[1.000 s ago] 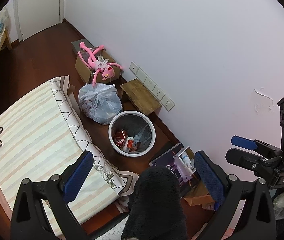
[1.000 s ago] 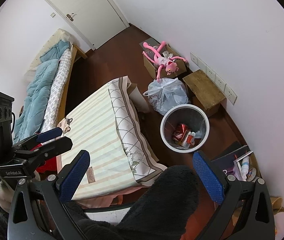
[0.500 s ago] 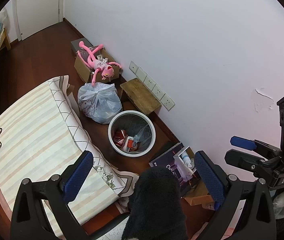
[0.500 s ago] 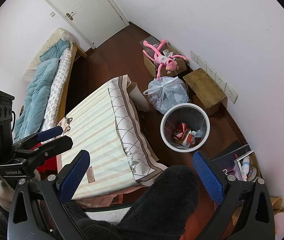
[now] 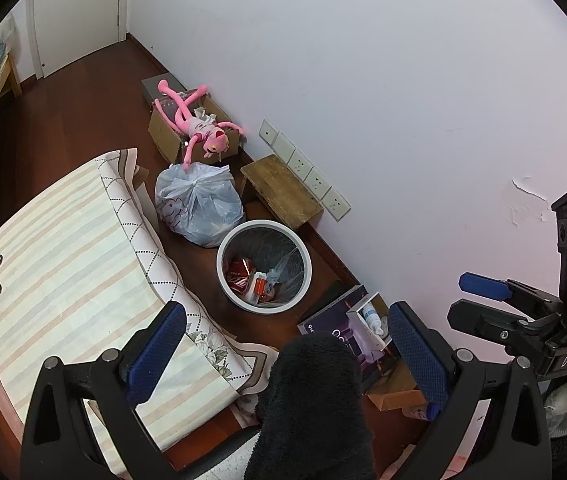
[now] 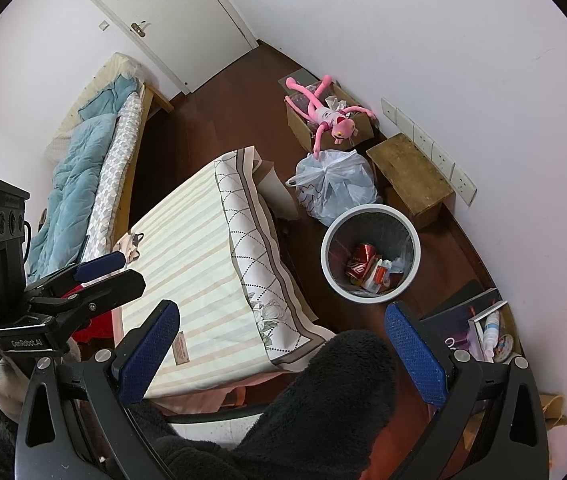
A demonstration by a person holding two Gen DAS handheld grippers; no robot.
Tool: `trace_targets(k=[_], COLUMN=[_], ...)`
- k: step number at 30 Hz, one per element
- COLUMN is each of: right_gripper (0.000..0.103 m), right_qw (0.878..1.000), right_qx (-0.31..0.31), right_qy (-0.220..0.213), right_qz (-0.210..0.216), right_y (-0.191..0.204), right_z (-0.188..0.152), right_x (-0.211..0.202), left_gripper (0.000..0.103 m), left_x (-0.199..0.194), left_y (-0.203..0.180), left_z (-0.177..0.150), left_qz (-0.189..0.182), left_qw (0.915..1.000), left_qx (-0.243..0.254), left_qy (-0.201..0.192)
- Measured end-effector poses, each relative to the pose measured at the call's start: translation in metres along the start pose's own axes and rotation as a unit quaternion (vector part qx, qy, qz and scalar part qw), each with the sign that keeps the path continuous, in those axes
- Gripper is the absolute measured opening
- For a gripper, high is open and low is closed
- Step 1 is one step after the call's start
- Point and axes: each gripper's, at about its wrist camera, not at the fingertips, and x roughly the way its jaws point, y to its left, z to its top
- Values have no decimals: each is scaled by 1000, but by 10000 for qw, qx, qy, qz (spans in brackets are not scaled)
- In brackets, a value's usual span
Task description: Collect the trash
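Only from right wrist: blue-quilted bed [image 6: 79, 168] beyond left gripper [image 6: 117, 270]

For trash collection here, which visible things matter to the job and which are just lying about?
Job:
white bin holding red cans
tied plastic bag
left tongs, right tongs, both open and empty

Lying about:
pink plush toy
wooden stool
striped cloth

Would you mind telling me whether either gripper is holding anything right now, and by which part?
Nothing is held. The left gripper and the right gripper are both open and empty, high above the trash bin.
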Motion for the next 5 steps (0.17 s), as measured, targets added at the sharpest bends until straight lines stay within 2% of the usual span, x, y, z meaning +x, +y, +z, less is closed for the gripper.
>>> trace_targets(k=[5], right_gripper=[103], right_qw=[10000], right_qx=[14], right_qy=[28], right_qz=[-19], right_y=[2], right_z=[-2], right_x=[6], left_gripper=[103], left_x=[3], left_y=[3], left_z=[-1], left_qz=[-67], left_qw=[10000], left_qx=[-33], left_qy=[1])
